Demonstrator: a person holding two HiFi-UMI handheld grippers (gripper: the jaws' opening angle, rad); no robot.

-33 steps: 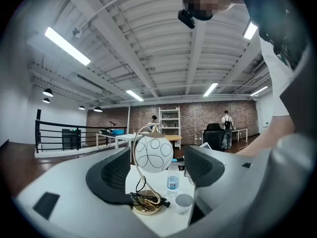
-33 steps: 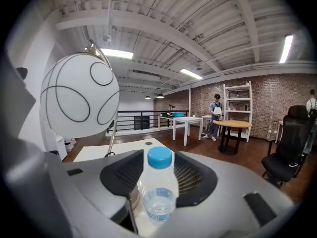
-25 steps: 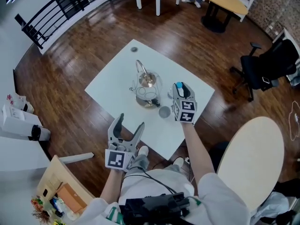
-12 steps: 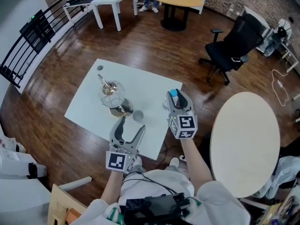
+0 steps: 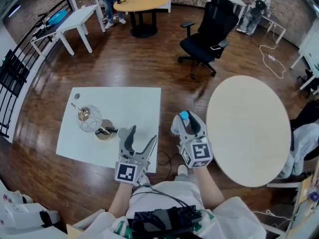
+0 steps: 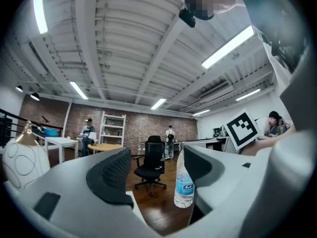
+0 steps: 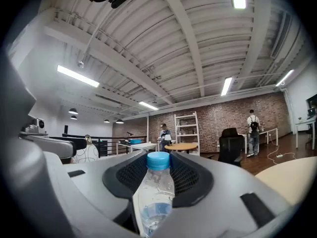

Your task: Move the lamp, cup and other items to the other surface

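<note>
My right gripper [image 5: 186,121] is shut on a clear water bottle with a blue cap [image 5: 185,115]. It hangs in the gap between the white square table [image 5: 134,101] and the round beige table [image 5: 249,128]. In the right gripper view the bottle [image 7: 156,192] stands upright between the pads. My left gripper [image 5: 141,136] is open and empty over the white table's near right corner. A glass globe lamp with a brass stem [image 5: 89,119] stands on the white table's left part, and it also shows as the lamp [image 6: 20,157] in the left gripper view. I cannot make out the cup.
A black office chair [image 5: 207,31] stands on the wooden floor beyond both tables. Further back are a round yellow table [image 5: 141,3] and a white desk [image 5: 70,24]. People stand at the far wall. A cable [image 5: 271,59] lies on the floor at right.
Both grippers have swung right, away from the lamp towards the round table. The right one still carries the bottle and has left the white table. The head view turned right.
</note>
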